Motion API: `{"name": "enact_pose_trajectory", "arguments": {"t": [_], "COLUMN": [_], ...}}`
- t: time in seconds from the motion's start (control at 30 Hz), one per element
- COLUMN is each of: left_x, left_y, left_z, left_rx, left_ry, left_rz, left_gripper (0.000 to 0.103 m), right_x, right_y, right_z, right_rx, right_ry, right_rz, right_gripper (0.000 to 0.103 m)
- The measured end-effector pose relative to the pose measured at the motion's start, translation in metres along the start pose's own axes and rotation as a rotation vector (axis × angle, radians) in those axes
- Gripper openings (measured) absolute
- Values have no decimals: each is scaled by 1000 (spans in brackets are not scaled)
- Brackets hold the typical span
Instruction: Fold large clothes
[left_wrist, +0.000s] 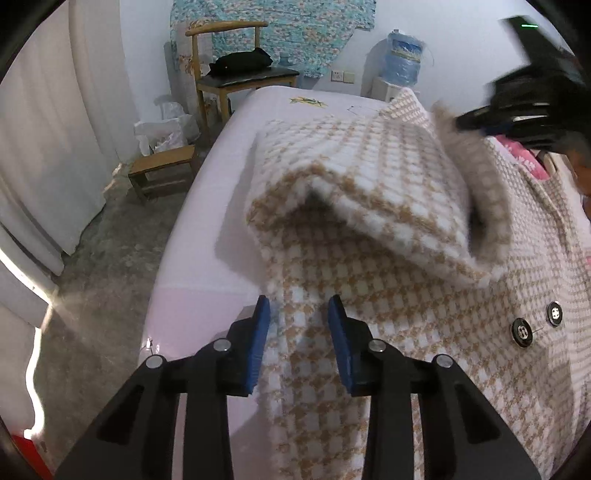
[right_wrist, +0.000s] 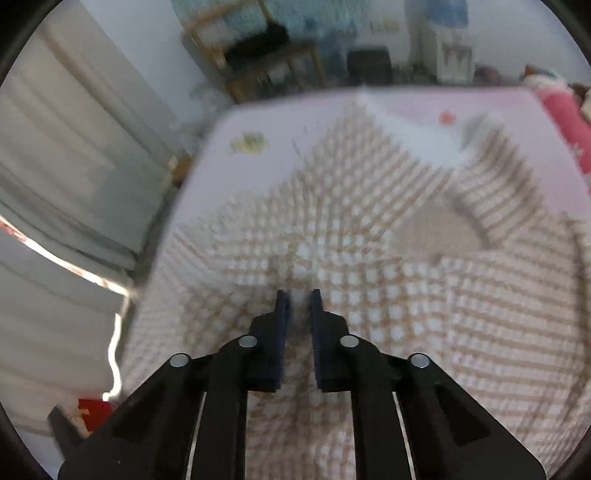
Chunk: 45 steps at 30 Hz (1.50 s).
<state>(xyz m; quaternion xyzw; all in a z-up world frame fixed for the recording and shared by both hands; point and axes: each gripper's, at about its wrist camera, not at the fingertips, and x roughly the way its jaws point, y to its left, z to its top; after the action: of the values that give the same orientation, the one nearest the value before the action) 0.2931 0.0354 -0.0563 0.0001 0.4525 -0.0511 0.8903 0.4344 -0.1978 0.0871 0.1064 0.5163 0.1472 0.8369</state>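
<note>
One coat, checked in beige and white, lies spread on one bed with a pale pink sheet; in the left wrist view it fills the frame from 12 o'clock round to 6 o'clock, with a sleeve or flap lifted and folded over toward 1 o'clock. Two black buttons sit side by side at 4 o'clock on the coat front. The left gripper points down at the coat's left edge near the bed's near side; its two blue pads stand a narrow gap apart with a strip of checked cloth between them, and whether they press on it cannot be told. The right gripper shows at 2 o'clock in that view, blurred, up at the raised cloth. In the right wrist view the right gripper has its two pads nearly together with a thin fold of the coat pinched between them; the picture is blurred. The coat's left edge runs close along the bed's left side, leaving a strip of bare sheet at 9 o'clock and a wider bare band at the far end near 12 o'clock. Beyond the bed, at 10 to 11 o'clock, bare floor lies between the bed and one white curtain, with one low wooden stool, one wooden chair holding a black bag, and one blue water jug at 1 o'clock.
</note>
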Motion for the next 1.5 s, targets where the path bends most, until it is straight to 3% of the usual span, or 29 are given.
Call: {"name": "enact_pose_trajectory", "arguments": {"t": [0.13,0.23,0.33,0.37,0.43,0.5,0.63,0.77,0.93,1.03,1.13,1.27,1.33,1.4,1.5], "left_x": [2,3,4,4,4,1,0,4,8,14,18,19,19,18,18], "left_y": [7,8,7,7,7,7,10,11,13,15,17,22,21,21,21], "left_z": [-1,0,2,2,4,4,8,12,18,23,27,28,26,25,24], "left_rx": [-16,-22,-24,-25,-27,-29,-39,-42,-20,-10,-10,-39,-37,-27,-28], "left_ry": [3,2,2,3,6,3,-3,9,9,11,9,11,7,3,1], "left_rz": [-8,-5,1,2,4,15,35,39,38,38,40,34,34,41,41], "left_gripper": [32,32,32,32,32,32,32,32,34,34,34,34,34,34,34], "right_x": [-81,-114,-107,-102,-97,-99,-90,-60,-41,-45,-40,-77,-85,-82,-39], "right_y": [-27,-62,-95,-112,-139,-162,-180,-185,-172,-166,-152,-130,-124,-131,-169], "right_z": [-37,-81,-120,-134,-151,-157,-144,-124,-111,-104,-86,-51,-41,-40,-49], "right_rx": [12,53,121,165,262,350,400,372,288,249,195,80,26,9,66], "right_ry": [-130,-158,-71,-29,10,11,9,66,96,94,42,-154,-227,-224,-62], "right_rz": [67,52,-3,-18,-11,42,93,47,-18,-68,-95,-160,-249,-297,-295], "right_gripper": [7,10,34,49,50,51,55,55,31,7,5,4,4,5,5]}}
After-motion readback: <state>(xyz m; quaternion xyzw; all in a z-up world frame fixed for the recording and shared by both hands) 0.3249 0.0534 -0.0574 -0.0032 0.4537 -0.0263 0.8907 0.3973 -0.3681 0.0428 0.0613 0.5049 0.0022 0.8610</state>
